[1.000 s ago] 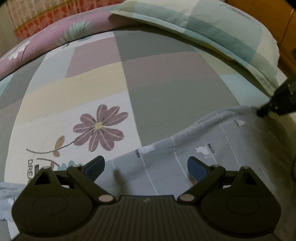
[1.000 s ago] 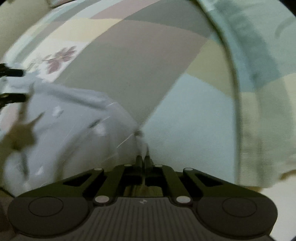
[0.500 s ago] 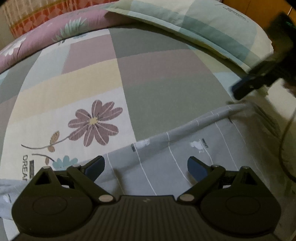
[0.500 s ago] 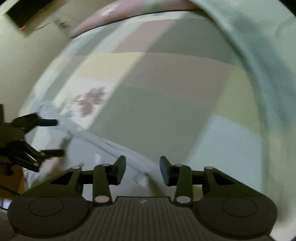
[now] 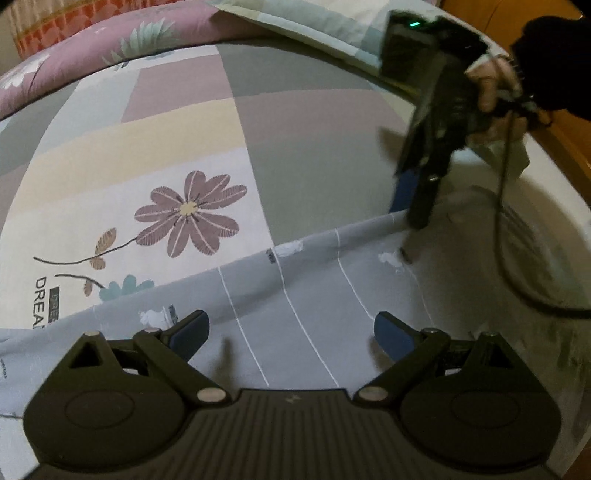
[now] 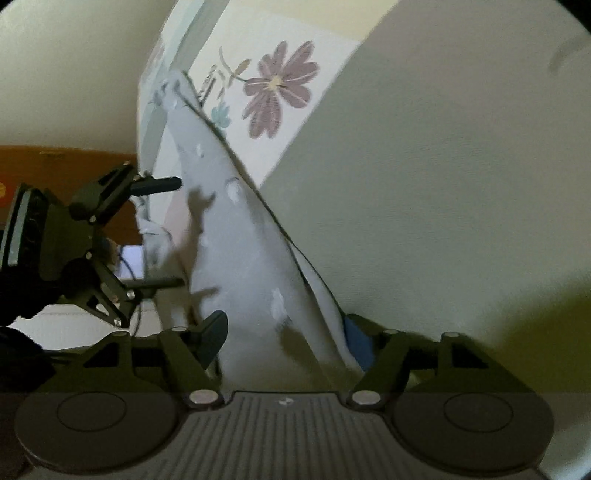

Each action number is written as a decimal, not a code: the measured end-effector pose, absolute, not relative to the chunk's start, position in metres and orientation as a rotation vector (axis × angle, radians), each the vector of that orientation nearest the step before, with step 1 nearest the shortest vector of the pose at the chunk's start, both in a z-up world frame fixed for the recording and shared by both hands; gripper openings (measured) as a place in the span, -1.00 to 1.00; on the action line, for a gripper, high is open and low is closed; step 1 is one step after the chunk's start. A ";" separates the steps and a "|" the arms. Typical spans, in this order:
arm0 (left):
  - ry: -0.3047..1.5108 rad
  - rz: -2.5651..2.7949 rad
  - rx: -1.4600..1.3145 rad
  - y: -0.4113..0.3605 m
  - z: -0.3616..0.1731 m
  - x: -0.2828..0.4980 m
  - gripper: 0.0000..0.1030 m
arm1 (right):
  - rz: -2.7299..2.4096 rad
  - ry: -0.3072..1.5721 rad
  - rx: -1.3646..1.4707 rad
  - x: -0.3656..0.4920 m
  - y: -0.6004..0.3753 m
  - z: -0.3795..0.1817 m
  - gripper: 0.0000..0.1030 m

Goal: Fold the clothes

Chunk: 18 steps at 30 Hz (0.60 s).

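A grey garment [image 5: 314, 295] with thin white lines and small white prints lies spread on the patchwork bed sheet [image 5: 184, 147]. My left gripper [image 5: 291, 330] hovers open just above its near part, with nothing between the fingers. My right gripper [image 5: 410, 212], held by a hand [image 5: 487, 85], points down at the garment's far edge. In the right wrist view the right gripper [image 6: 286, 338] is open and straddles the edge of the garment [image 6: 240, 258]. The left gripper [image 6: 180, 232] shows open at the left there.
A checked pillow [image 5: 314, 22] and a purple floral quilt [image 5: 92, 55] lie at the head of the bed. A black cable [image 5: 502, 240] hangs from the right gripper over the garment. The wooden bed frame [image 5: 569, 133] runs along the right.
My right gripper was shut on the garment's corner; it has opened, risen and swung round, and now points down over the far edge. The left gripper has barely moved.
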<state>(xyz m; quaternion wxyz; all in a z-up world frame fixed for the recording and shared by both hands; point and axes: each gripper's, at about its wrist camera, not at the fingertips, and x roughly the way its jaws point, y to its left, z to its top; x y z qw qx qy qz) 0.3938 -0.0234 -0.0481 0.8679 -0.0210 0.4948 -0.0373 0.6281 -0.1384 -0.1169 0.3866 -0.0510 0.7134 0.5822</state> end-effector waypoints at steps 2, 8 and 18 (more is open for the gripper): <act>1.030 -0.082 -0.034 -0.020 -0.047 0.398 0.86 | 1.489 1.838 -0.066 0.627 -0.129 -0.123 0.44; 1.006 -0.109 -0.017 -0.010 -0.042 0.408 0.86 | 1.497 1.849 0.074 0.619 -0.121 -0.131 0.51; 1.010 -0.237 0.156 0.011 -0.048 0.438 0.86 | 1.424 1.786 0.054 0.610 -0.136 -0.124 0.50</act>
